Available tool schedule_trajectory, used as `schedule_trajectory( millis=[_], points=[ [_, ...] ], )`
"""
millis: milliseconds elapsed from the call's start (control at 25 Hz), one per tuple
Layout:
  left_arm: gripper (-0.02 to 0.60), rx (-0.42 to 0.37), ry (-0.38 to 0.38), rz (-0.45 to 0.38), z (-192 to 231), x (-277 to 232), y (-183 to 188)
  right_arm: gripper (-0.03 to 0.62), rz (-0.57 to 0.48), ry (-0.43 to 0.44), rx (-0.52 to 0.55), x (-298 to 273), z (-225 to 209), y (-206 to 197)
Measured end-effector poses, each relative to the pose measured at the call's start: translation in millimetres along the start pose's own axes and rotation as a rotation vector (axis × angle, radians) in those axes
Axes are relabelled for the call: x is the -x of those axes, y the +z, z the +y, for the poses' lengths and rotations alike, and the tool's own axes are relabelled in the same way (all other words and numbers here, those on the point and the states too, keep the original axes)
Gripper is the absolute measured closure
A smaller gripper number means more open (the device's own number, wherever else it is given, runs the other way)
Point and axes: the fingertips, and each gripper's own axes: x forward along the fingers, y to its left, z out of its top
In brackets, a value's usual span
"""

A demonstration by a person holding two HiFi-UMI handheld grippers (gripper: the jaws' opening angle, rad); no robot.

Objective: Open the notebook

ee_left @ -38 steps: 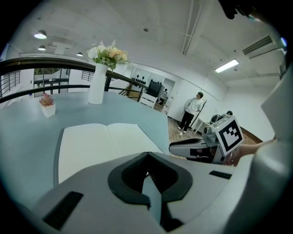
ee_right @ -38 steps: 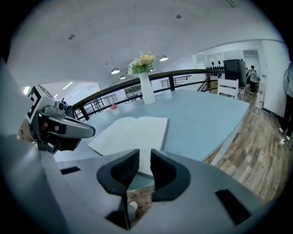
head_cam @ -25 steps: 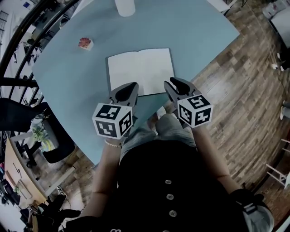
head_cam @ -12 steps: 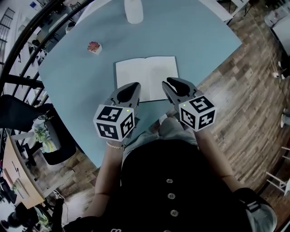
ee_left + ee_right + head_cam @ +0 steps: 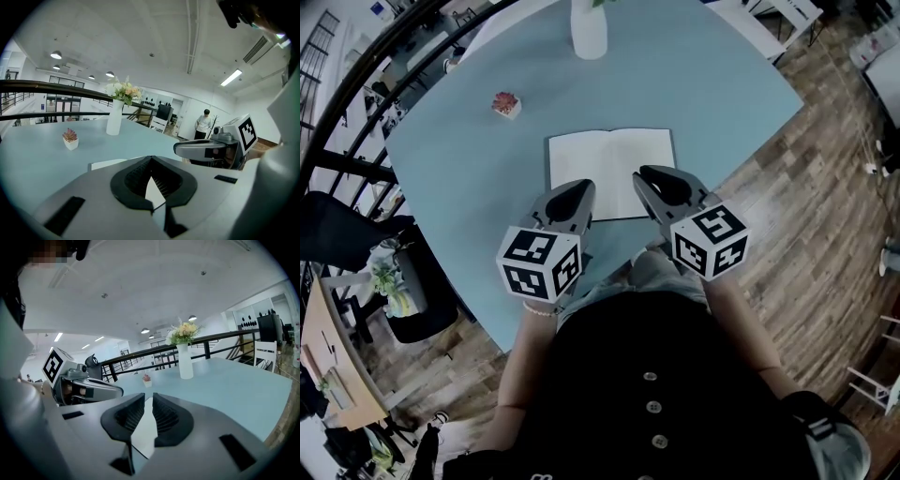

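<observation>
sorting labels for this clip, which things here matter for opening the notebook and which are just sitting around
Part of the job:
- notebook, already lying open on the blue table

Just lying about:
- white vase of flowers at the table's far side
- small potted plant, to the notebook's far left

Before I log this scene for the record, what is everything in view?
table: one, light blue, under the items
notebook: one, white pages, lying open mid-table
potted plant: one, pink in white pot, beyond the notebook, left
vase: one, white, with flowers, table's far edge
floor: wooden, around the table
left gripper: one, grey, jaws together, over notebook's near edge
right gripper: one, grey, beside it, jaws just been closing, gap remains, nothing between
</observation>
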Motion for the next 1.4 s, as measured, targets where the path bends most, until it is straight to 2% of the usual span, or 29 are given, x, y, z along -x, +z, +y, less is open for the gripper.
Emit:
schedule_trajectory(
  millis=[360, 560, 1040, 1400],
  points=[
    [0.565, 0.01, -0.024, 0.009, -3, 1, -2, 0.572, 0.002, 0.023, 0.016, 1, 14, 6],
    [0.565, -0.012, -0.039, 0.028, -8, 3, -7, 0.591, -0.015, 0.037, 0.02, 3, 21, 12],
    [0.565, -0.068, -0.036, 0.043, -16, 6, -14, 0.591, -0.029, 0.071, 0.026, 14, 39, 6],
    [0.565, -0.074, -0.054, 0.066, -25, 9, -21, 0.591, -0.026, 0.078, 0.029, 19, 50, -3]
  ],
)
